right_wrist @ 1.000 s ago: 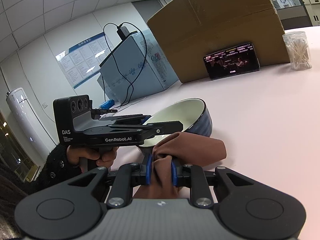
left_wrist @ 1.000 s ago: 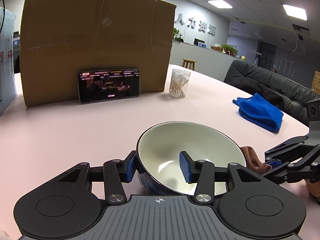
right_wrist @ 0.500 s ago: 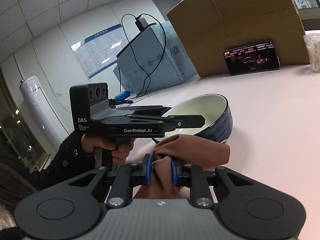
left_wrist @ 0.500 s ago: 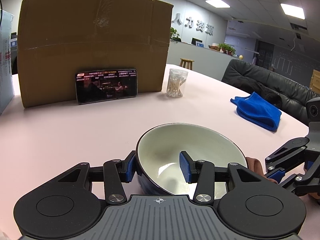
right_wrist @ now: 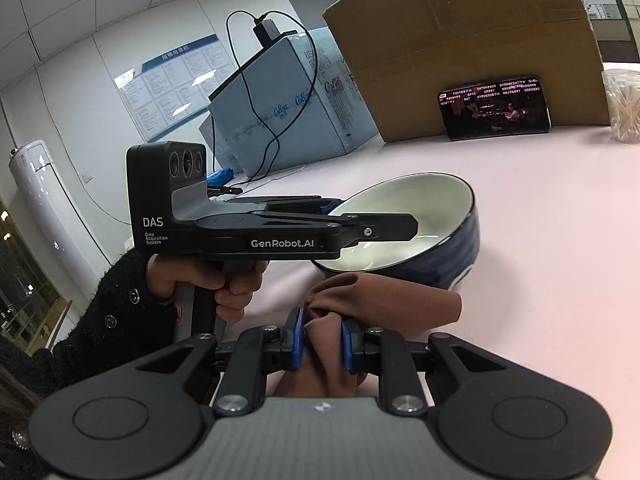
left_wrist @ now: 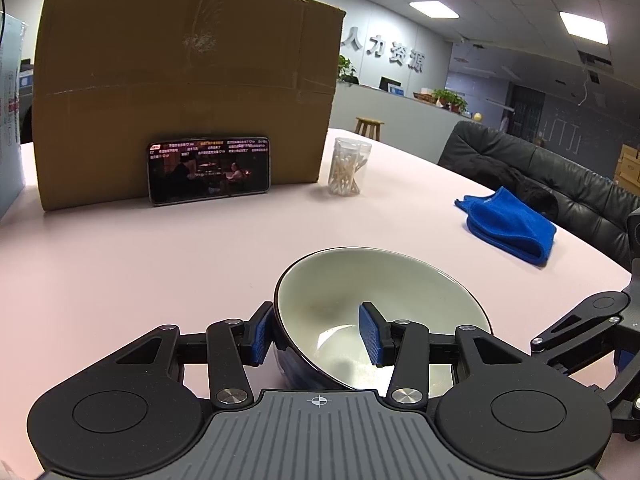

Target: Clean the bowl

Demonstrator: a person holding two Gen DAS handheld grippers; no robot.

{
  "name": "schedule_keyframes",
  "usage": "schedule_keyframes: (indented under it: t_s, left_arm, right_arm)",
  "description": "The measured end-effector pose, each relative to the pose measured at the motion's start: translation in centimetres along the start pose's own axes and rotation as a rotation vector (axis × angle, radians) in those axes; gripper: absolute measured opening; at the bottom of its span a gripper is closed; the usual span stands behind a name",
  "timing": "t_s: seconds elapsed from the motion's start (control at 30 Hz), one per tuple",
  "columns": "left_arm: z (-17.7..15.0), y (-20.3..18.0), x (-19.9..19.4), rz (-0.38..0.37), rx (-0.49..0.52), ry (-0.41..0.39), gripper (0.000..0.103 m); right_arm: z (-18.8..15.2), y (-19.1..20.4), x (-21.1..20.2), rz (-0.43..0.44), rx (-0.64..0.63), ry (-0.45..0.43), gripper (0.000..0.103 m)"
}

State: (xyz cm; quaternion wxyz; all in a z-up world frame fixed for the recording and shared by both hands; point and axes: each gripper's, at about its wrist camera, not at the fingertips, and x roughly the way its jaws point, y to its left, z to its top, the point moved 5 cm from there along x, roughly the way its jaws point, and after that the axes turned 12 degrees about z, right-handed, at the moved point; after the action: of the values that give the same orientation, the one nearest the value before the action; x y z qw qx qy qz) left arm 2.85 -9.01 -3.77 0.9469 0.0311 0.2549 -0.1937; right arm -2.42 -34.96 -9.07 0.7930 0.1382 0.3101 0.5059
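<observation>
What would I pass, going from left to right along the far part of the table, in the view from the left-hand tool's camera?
Cardboard box → phone leaning against the box's front → clear jar of cotton swabs → folded blue cloth near the table's right edge.

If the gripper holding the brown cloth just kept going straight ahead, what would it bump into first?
Most likely the dark blue ceramic bowl, right beyond the brown cloth in the right gripper; depth is hard to judge.
</observation>
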Motion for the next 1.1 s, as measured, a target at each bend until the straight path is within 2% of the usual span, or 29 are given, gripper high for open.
schedule_keyframes:
  t_s: [0.43,0.77,0.93,1.1]
  left_arm:
    - [-0.1,-0.1,0.0,-0.006,0.004,0.002,0.043]
    - [-0.1,-0.2,-0.1,-0.003,0.008,0.002,0.043]
    - [-0.1,-0.2,-0.1,-0.006,0.004,0.003,0.043]
    - [-0.2,-0.3,-0.2,-0.003,0.009,0.002,0.043]
  right_arm:
    - [0.4,-1.7,-2.6,-0.14,0.051,-0.085,0.022]
    - [0.4,0.2,0.3,-0.032,0.013,-0.02,0.022]
    - [0.5,0.4,0.0,-0.037,0.018,-0.032,0.02]
    - [0.5,0.4,-1.3,-0.088,0.0,-0.056,0.015]
